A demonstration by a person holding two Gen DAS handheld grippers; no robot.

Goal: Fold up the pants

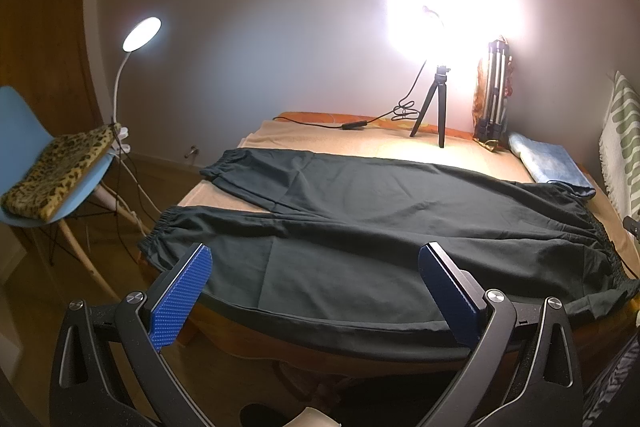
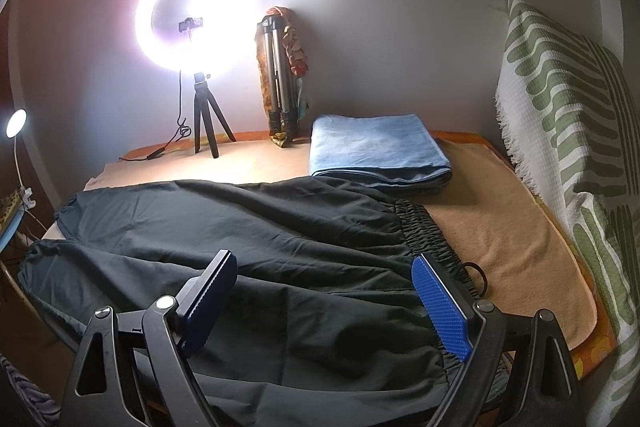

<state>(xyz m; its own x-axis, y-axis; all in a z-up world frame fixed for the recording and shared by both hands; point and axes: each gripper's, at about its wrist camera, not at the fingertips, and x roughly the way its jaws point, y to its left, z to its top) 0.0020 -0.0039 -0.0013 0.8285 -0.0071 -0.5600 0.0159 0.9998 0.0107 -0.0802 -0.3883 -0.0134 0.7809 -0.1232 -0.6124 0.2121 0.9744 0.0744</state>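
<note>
Fingers of left gripper and right gripper spread wide, empty, above dark pants lying flat on the bed. Pinch near hem and waistband edge together; lift evenly.

A ring light on a small tripod blazed by the wall — a folded tripod beside it, then a folded blue towel. A leopard-print cushion lay on a blue chair.

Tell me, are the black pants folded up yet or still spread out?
Spread out. The black pants lie flat across the bed, both legs side by side, waistband at one end.
</note>
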